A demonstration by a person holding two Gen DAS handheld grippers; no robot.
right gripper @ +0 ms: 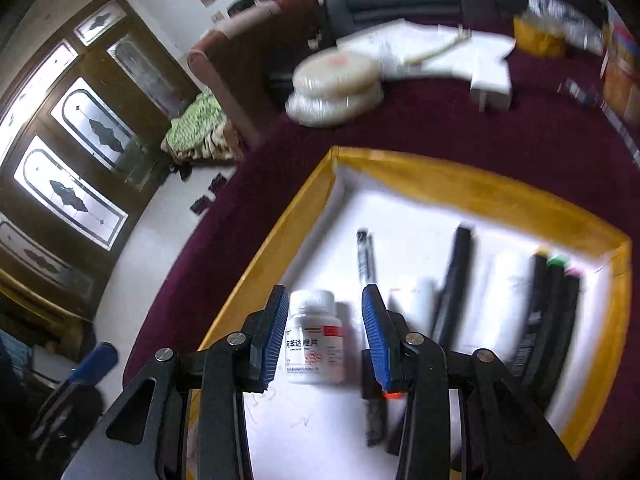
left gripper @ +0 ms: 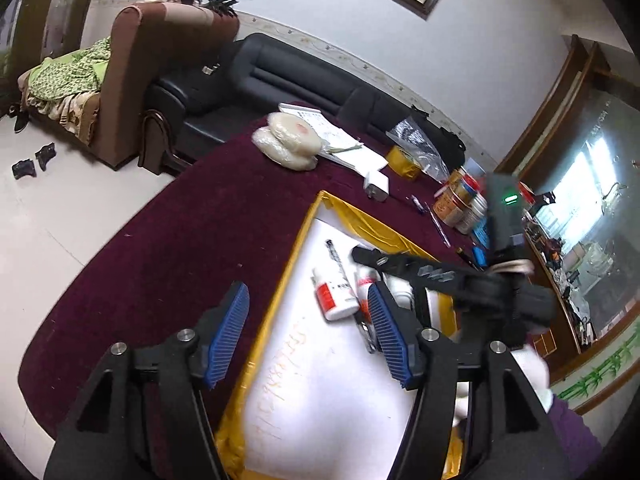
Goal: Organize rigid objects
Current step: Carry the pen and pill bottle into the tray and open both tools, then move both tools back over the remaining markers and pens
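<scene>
A yellow-rimmed box (right gripper: 472, 188) with a white floor lies on the maroon table; it also shows in the left wrist view (left gripper: 352, 210). In it lie a white medicine bottle (right gripper: 314, 338) with a red label, a black pen (right gripper: 366, 258), more white bottles (right gripper: 414, 300), a long black bar (right gripper: 456, 280) and several markers (right gripper: 554, 304). My right gripper (right gripper: 325, 332) is open, its blue pads either side of the bottle, not touching. My left gripper (left gripper: 308, 332) is open and empty above the box's left rim. The bottle (left gripper: 334, 292) and right gripper (left gripper: 372, 258) show there too.
On the maroon table (left gripper: 180, 240) lie wrapped round cakes (left gripper: 290, 140), papers (left gripper: 344, 140), a white charger (left gripper: 376, 188), a yellow tape roll (left gripper: 404, 162), jars (left gripper: 460, 200) and pens (left gripper: 438, 224). A black sofa (left gripper: 280, 76) and brown armchair (left gripper: 160, 76) stand behind.
</scene>
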